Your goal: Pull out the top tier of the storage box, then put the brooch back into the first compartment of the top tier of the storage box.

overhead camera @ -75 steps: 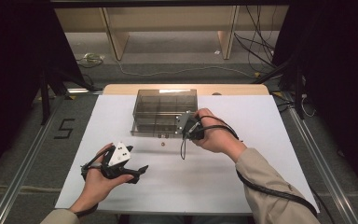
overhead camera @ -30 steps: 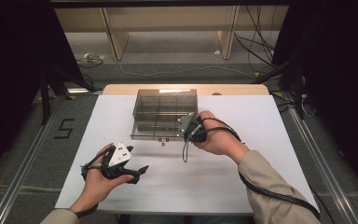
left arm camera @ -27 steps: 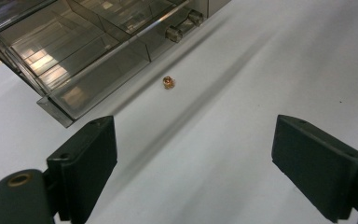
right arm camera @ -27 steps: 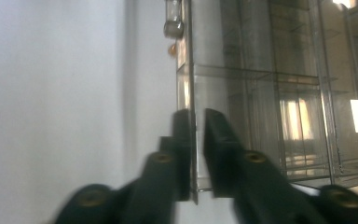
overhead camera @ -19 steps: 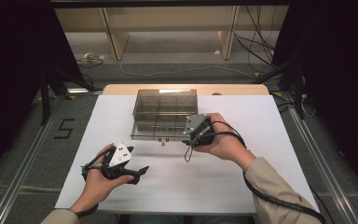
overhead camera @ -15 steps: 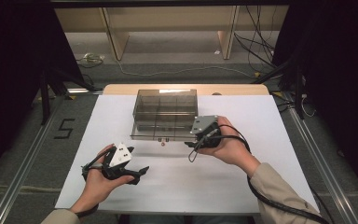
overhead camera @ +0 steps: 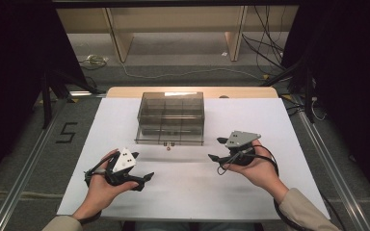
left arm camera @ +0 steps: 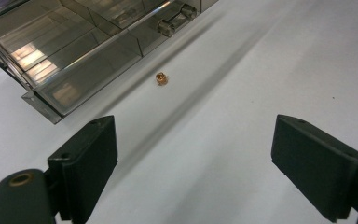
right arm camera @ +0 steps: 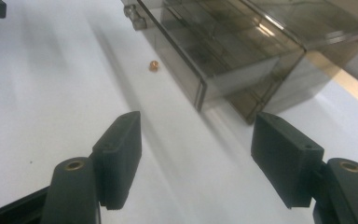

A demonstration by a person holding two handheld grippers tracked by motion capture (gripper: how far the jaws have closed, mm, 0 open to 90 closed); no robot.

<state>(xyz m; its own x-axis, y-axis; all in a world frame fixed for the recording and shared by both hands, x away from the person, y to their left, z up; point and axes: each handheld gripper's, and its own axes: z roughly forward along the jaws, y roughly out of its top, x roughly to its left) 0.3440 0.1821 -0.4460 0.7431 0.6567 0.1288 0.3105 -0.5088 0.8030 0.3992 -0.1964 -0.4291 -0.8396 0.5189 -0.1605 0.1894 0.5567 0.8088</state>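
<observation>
Grippers both spread wide, nothing between the jaws. Right gripper (overhead camera: pixel 218 149) held in the person's right hand (overhead camera: pixel 255 166) above the white table (overhead camera: pixel 270 120), just off the front right corner of the box, grey plate on top, jaws pointing toward the table's middle. In the right gripper view its two black pads stand far apart over bare white surface, touching nothing. Left gripper (overhead camera: pixel 142 168) in the left hand (overhead camera: pixel 103 185), nearer the table's front edge, also released, jaws aimed toward the middle; pads wide apart in the left gripper view, clear of everything.

Small brass nut (overhead camera: pixel 168 148) lies alone on the white surface, just in front of the box's front wall, below two little latches, between the two grippers and apart from each. Round, gold-orange, shiny (left arm camera: pixel 161 78).

Smoky clear compartment box (overhead camera: pixel 171 118) sits mid-table toward the far edge, lid shut, dividers visible through it.
</observation>
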